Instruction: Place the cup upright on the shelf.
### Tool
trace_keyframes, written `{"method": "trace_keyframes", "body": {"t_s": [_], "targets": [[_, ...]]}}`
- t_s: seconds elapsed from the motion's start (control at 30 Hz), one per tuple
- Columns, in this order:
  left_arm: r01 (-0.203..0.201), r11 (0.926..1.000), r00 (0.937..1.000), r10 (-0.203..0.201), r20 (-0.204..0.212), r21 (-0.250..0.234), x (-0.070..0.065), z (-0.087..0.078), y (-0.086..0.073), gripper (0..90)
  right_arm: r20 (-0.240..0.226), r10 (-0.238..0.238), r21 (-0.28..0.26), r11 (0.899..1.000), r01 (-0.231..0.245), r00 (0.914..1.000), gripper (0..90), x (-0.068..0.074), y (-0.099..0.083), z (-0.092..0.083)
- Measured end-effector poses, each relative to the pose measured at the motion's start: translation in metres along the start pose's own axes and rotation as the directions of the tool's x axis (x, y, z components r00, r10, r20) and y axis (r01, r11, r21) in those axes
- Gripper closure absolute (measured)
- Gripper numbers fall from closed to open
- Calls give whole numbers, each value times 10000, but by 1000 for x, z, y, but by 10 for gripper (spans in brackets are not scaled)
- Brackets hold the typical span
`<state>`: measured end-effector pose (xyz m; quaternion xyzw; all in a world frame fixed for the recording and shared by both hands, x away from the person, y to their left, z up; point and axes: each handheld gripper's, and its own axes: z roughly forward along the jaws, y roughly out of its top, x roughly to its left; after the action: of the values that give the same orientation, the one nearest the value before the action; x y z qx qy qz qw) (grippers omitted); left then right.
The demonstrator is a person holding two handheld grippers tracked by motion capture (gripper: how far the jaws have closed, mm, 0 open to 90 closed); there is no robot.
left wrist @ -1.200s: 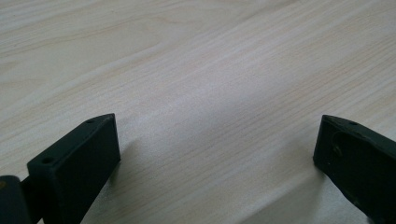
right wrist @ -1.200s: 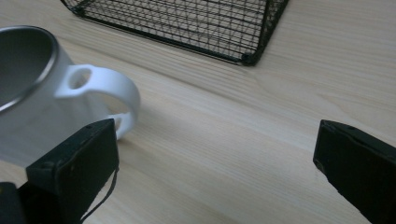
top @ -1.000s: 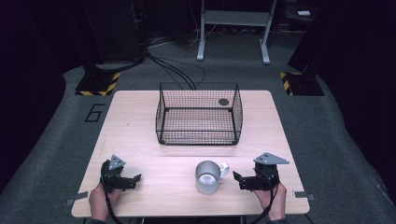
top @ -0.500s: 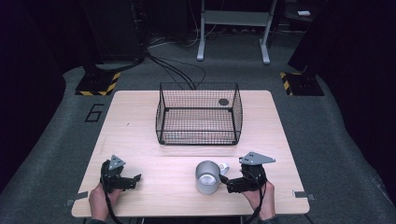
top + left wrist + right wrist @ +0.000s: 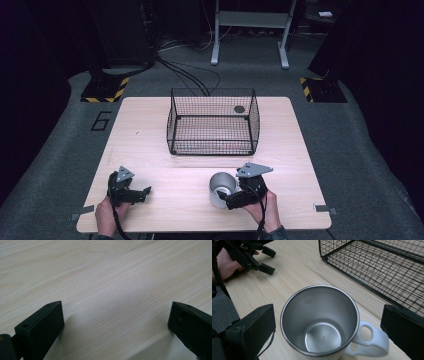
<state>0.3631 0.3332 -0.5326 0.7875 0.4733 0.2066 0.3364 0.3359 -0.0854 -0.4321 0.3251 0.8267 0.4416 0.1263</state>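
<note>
A steel mug (image 5: pixel 221 187) with a white handle (image 5: pixel 372 340) stands upright and empty near the front edge of the wooden table (image 5: pixel 145 140). My right gripper (image 5: pixel 226 198) is open and low at the mug's right side. In the right gripper view its jaws stand on either side of the mug (image 5: pixel 319 315), not touching it, and the handle points toward the right jaw. My left gripper (image 5: pixel 144 194) rests open at the front left, over bare wood (image 5: pixel 112 290) with nothing between its fingers. That left gripper (image 5: pixel 268 260) also appears far off in the right gripper view.
A black wire basket (image 5: pixel 212 150) stands at the table's middle back, just behind the mug, with a small dark disc (image 5: pixel 239 109) at its far right corner. In the right gripper view its mesh wall (image 5: pixel 387 267) is close. Bare wood lies between the two grippers.
My right gripper has moved left along the front edge up to the mug, so its jaws now flank it. The left gripper, mug and basket have stayed put.
</note>
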Motion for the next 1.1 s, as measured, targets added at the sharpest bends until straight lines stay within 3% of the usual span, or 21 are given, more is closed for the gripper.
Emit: {"method": "trace_keyframes", "body": {"t_s": [0.2, 0.67, 1.1], "targets": [[10, 10000, 10000, -10, -1, -5, 0, 0, 0, 5, -181, -329, 243, 9991, 334, 9993, 0, 5, 3, 12], [8, 10000, 10000, -8, -4, -1, 0, 0, 0, 5, -351, -566, 843, 9947, 594, 9978, 0, 4, 4, 33], [10, 10000, 10000, -10, -1, -3, 0, 0, 0, 4, -248, -713, 1178, 9903, 738, 9971, 48, 3, 1, 40]]}}
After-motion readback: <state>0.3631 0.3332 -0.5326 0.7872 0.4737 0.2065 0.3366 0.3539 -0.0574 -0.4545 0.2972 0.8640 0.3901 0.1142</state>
